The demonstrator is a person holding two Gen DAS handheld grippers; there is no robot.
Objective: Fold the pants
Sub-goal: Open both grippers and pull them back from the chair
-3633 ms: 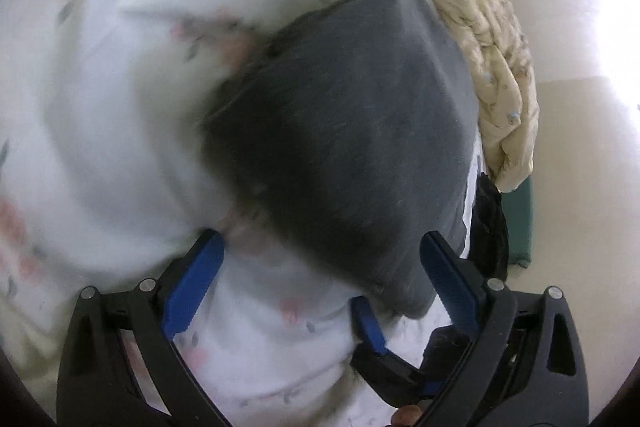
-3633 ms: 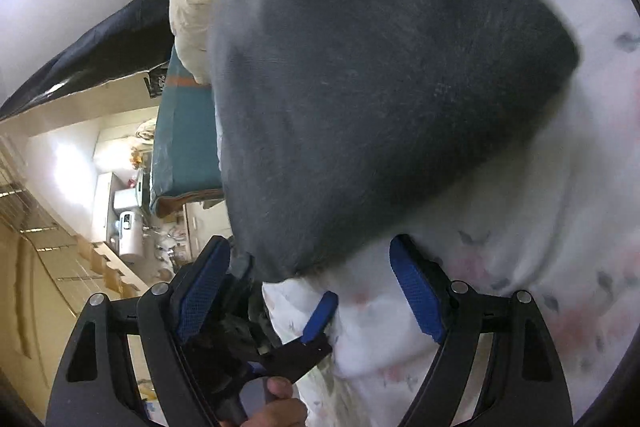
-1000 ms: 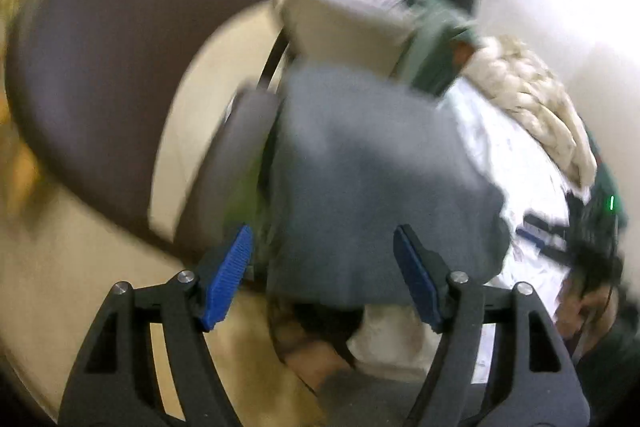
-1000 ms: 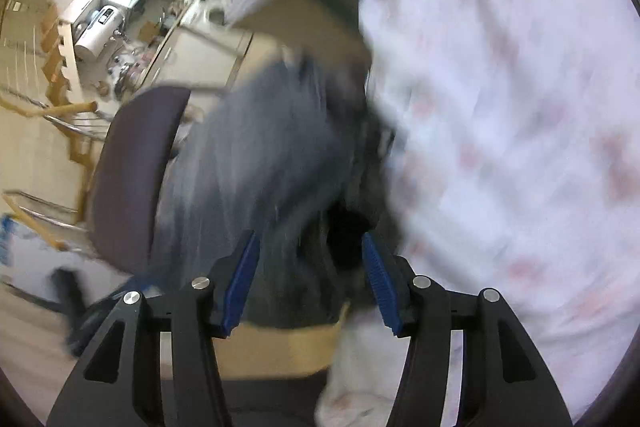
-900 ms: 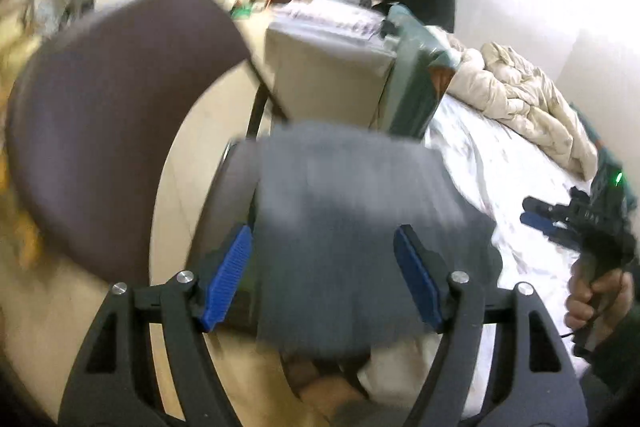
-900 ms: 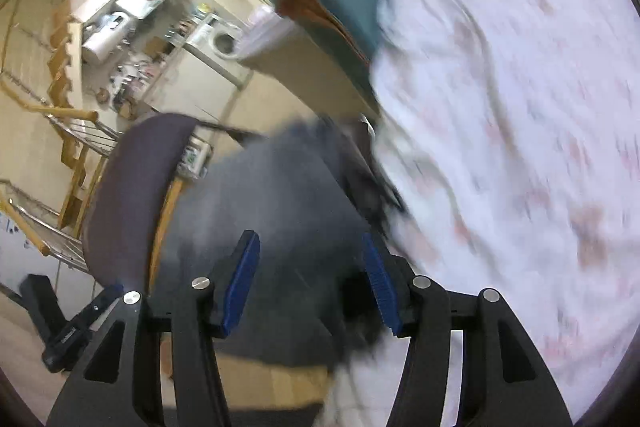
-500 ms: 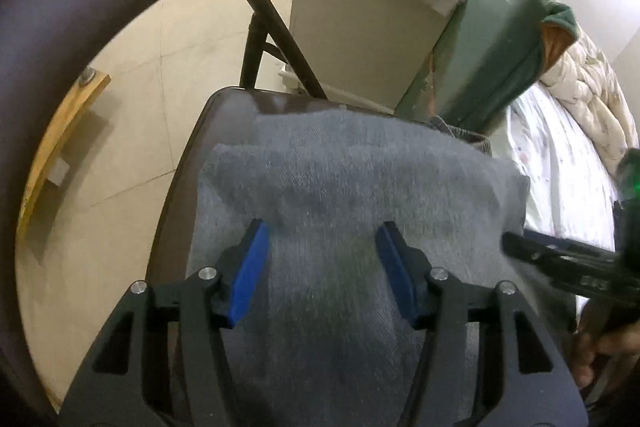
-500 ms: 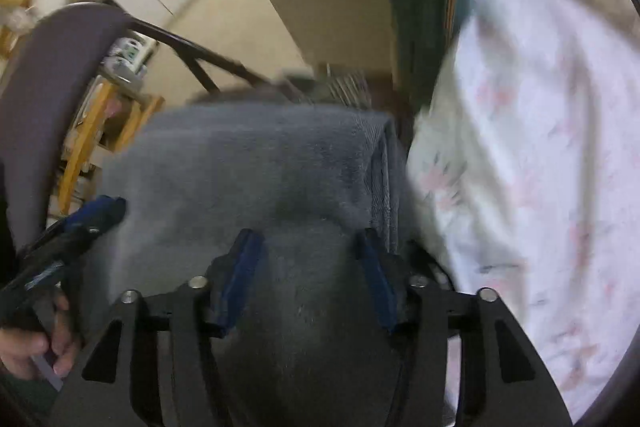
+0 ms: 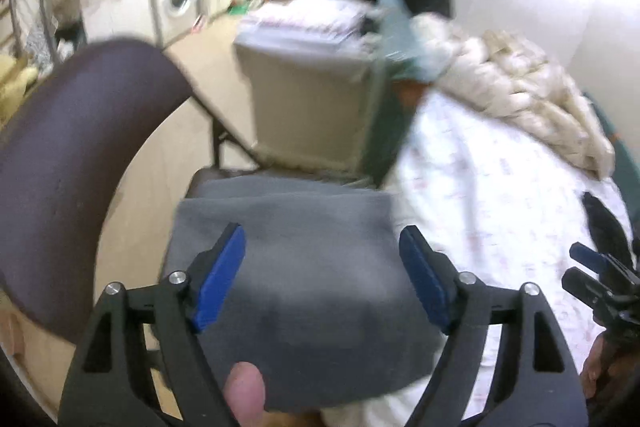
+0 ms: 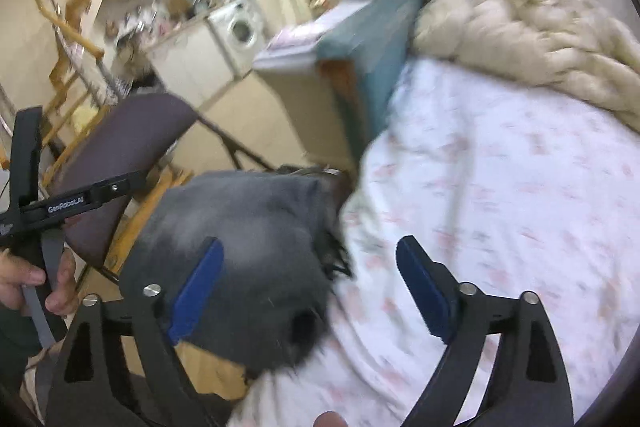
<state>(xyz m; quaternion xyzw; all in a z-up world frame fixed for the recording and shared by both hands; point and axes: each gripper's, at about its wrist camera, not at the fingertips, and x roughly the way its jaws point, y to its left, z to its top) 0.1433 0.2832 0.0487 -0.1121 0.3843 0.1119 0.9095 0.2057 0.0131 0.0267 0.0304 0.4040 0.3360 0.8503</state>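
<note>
The folded grey pants (image 9: 304, 267) lie as a flat stack on the seat of a dark chair beside the bed. My left gripper (image 9: 322, 267) hovers over the stack with its jaws opening; the blue pads stand wide apart and do not touch the fabric. In the right wrist view the pants (image 10: 248, 227) sit low and left. My right gripper (image 10: 312, 287) is above their right edge and the sheet, jaws opening, nothing pressed between the pads.
The chair's dark curved back (image 9: 72, 167) rises on the left. A bed with a white floral sheet (image 10: 500, 207) and a cream duvet (image 9: 520, 87) fills the right. A beige cabinet (image 9: 312, 99) stands behind the chair. A hand (image 10: 32, 275) grips the left tool.
The pants went from the bed to the chair seat. Half a second ago both grippers sat low on the fabric; now both have lifted off it and their jaws are wider.
</note>
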